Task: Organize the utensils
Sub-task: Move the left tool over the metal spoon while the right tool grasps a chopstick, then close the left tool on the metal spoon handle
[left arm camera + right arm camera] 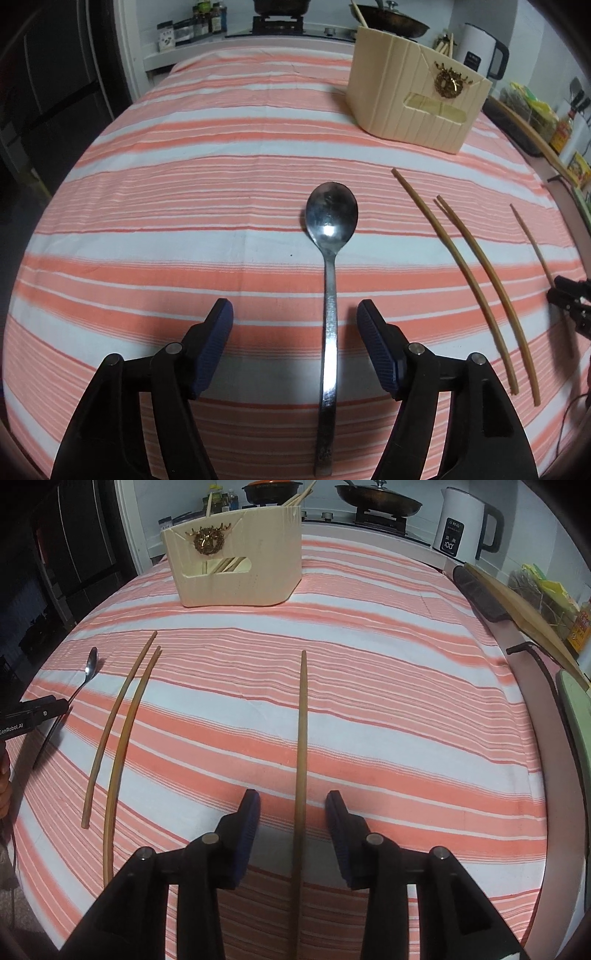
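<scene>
Striped cloth [184,155]: left tool [294,314] open astride spoon [330,258], right tool [293,805] astride chopstick [302,738].

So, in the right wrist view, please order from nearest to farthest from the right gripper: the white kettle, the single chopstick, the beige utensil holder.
From the right gripper:
1. Single chopstick, lying between its open jaws.
2. Beige utensil holder, ahead and to the left on the striped cloth.
3. White kettle, far right, beyond the cloth.
</scene>
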{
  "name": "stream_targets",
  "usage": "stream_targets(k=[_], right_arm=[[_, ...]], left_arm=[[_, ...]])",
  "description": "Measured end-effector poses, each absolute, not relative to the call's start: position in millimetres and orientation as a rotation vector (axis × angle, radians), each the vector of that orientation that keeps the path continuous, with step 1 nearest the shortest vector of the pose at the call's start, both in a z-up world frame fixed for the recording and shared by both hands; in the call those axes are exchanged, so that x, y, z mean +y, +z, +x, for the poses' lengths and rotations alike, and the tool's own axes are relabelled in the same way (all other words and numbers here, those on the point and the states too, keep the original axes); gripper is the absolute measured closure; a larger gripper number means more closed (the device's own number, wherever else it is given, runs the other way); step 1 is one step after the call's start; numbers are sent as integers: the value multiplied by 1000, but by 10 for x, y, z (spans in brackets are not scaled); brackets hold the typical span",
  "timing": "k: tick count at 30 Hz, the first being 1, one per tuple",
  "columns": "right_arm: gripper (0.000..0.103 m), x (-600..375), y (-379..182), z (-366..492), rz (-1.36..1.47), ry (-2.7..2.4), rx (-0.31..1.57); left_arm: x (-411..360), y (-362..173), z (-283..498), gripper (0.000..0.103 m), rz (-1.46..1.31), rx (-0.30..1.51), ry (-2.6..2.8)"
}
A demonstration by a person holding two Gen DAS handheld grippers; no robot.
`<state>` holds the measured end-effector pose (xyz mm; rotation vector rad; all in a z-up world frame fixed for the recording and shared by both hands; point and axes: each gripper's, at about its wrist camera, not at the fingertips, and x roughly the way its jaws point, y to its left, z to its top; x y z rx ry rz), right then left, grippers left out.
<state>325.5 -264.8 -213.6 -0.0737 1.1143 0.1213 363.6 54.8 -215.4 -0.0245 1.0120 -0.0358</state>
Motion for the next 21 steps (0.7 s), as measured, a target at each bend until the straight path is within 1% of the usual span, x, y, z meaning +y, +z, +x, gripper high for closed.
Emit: stream_targets(k=[8, 11, 16, 19, 20, 21], right_arm=[[65, -2624, -2139, 3372, -93, 144, 1145], [65, -2623, -2141, 3462, -98, 157, 1171], [65, -2583, -2154, 3711, -112, 181, 1200], [65, -2582, -2171, 3902, -101, 180, 1203], [65, -2581, -2176, 3973, -95, 175, 1203], [65, -2579, -2179, 4032, -87, 173, 1202]], left_arm=[[507, -2180, 3743, 27, 30, 1023, -27], [482, -2181, 3844, 23, 47, 1047, -39], [404, -2181, 4093, 22, 68, 1059, -69], [358, -2180, 4228, 27, 76, 1064, -95], [342, -2177, 4262, 30, 77, 1065, -102], [327, -2173, 4289, 35, 79, 1066, -110]])
